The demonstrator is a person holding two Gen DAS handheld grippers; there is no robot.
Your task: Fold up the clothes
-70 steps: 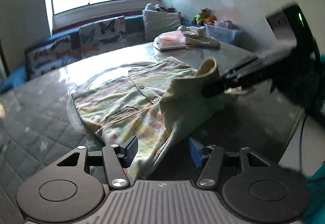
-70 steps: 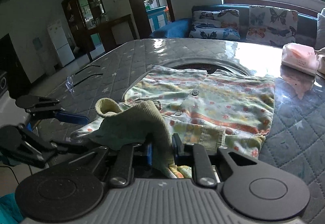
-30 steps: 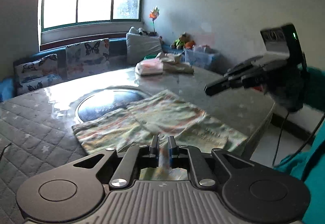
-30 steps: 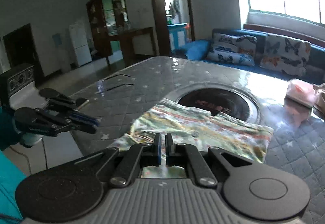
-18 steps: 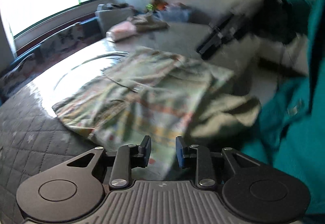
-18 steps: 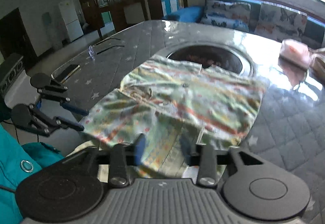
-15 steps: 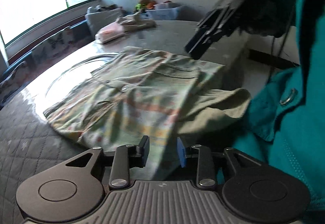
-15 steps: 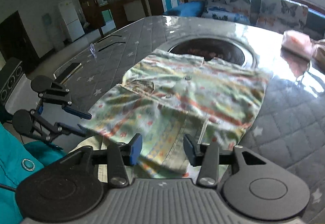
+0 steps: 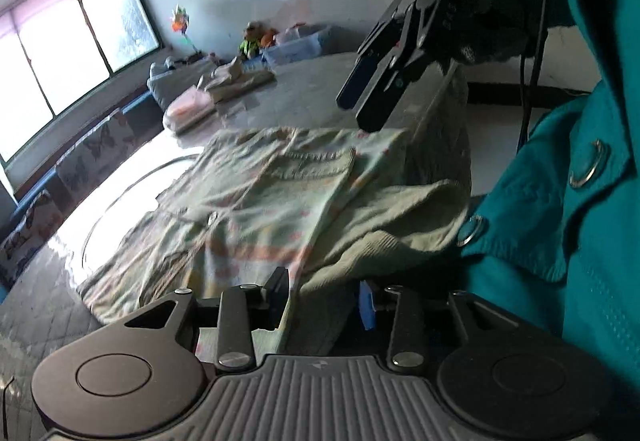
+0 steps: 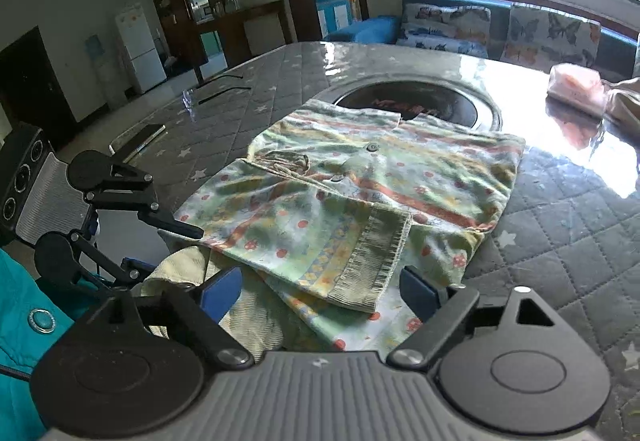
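A pale green, flower-printed cotton garment with buttons and ribbed cuffs (image 10: 360, 185) lies spread at the near edge of the grey quilted, star-patterned table cover (image 10: 568, 225), one ribbed sleeve draping over that edge toward the person's teal jacket (image 9: 580, 201). The right gripper (image 10: 320, 287) hovers just above the folded cuff with its blue-padded jaws spread wide and nothing between them. The left gripper (image 9: 324, 295) sits at the same edge, jaws also apart, cloth lying between them without being pinched. A dark round inset (image 10: 416, 109) in the table centre bears red writing too blurred to read. A folded pink cloth (image 10: 576, 83) rests near the far right edge. Beyond stand a blue sofa with butterfly-print cushions (image 10: 500, 27), a bright window (image 9: 60, 57) and a white fridge (image 10: 138, 49).
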